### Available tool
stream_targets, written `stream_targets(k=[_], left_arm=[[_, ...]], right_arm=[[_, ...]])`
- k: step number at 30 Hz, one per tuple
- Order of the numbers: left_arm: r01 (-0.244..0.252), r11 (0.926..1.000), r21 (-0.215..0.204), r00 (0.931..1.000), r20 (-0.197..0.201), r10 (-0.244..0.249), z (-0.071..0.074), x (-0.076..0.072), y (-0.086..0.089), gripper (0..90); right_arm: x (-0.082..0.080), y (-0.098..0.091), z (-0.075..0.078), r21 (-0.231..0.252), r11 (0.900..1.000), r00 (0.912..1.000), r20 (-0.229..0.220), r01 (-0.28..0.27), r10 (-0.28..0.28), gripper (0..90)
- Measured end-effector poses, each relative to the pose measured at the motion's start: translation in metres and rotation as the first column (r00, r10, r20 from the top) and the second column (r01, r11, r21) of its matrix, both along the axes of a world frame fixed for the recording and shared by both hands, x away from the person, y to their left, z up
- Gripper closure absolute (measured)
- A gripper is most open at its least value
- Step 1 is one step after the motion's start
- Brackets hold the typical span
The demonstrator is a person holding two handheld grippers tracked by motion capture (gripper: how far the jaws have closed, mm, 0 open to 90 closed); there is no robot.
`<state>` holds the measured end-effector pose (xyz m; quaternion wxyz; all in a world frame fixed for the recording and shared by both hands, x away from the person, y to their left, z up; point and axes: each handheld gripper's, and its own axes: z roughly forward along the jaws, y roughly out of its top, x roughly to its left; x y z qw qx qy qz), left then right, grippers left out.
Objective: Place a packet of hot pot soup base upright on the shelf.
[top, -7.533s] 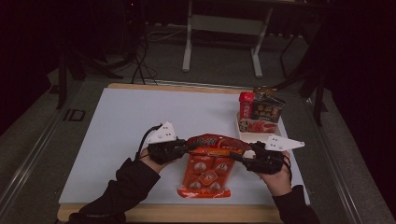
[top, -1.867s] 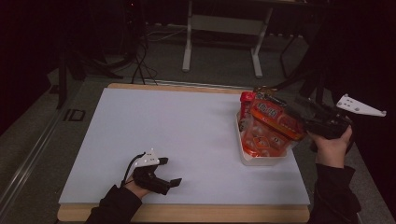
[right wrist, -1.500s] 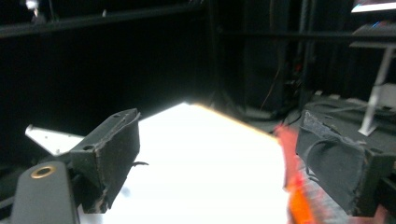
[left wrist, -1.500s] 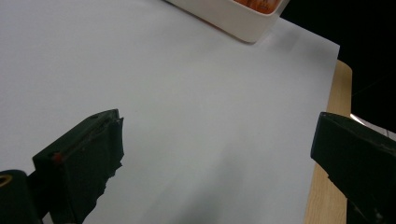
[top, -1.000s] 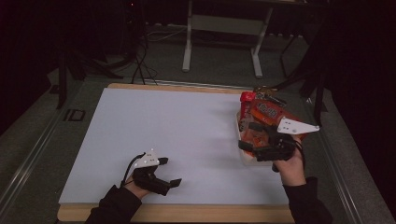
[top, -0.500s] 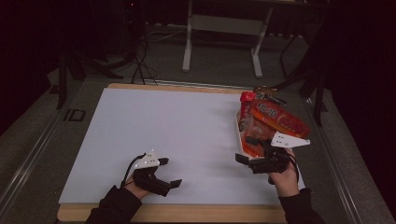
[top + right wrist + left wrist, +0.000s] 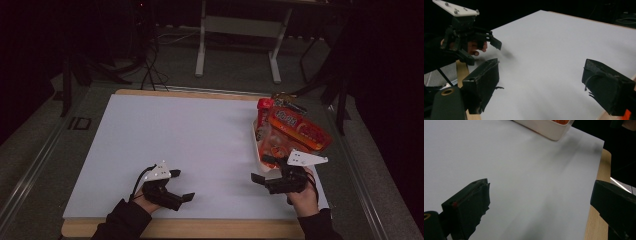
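The orange snack bag (image 7: 295,132) lies tilted across the white tray (image 7: 257,152) at the right edge of the table, its upper end leaning past the tray's far rim beside a red can (image 7: 263,106). It sits just beyond the right gripper (image 7: 261,176), close to it but apart; nothing of the bag is between the jaws.

The right gripper stands wide open and holds nothing. In the right gripper view its two black jaws are spread far apart over bare white table top (image 7: 564,50). The person's right hand (image 7: 300,192) grips it from behind, low over the near right part of the table, with the jaws pointing left across the surface and the grey plate on top catching the light.

The left gripper (image 7: 181,185) is also open and empty, well apart from the bag and tray. In the left gripper view its jaws frame plain table top, with a corner of the tray (image 7: 546,127) far ahead. The left hand (image 7: 147,200) rests near the front edge of the table (image 7: 200,230), dark sleeve coming in from below, jaws aimed right toward the other gripper (image 7: 495,42).
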<state>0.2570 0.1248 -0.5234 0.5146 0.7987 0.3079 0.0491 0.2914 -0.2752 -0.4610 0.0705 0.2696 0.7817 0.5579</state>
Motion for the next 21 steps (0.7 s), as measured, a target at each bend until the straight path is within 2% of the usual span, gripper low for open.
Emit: stream_targets(k=[2,8,15,19,21], left_arm=[[0.0,1.0,0.0,1.0,0.0,0.0,0.0,0.0,0.0,2.6],[0.007,1.0,-0.003,1.0,0.006,-0.007,0.001,-0.001,0.0,2.5],[0.01,0.9999,-0.009,0.9999,0.008,-0.01,0.001,-0.001,-0.001,2.5],[0.015,0.9999,-0.006,0.9998,0.016,-0.015,0.001,-0.002,-0.001,2.5],[0.017,0.9999,-0.004,0.9997,0.019,-0.017,0.001,-0.002,-0.002,2.5]], right_arm=[[0.0,0.0,-0.001,0.0,1.0,1.0,-0.002,-0.003,0.003,13.9],[-0.004,0.001,-0.011,-0.039,0.9992,1.0,-0.009,-0.001,0.001,13.9],[-0.009,-0.002,-0.015,-0.049,0.9988,1.0,0.001,0.0,0.0,13.9],[-0.013,-0.006,-0.016,-0.055,0.9985,1.0,-0.008,0.001,-0.002,13.9],[-0.015,-0.009,-0.015,-0.056,0.9984,0.9999,0.003,0.01,-0.01,14.0]])
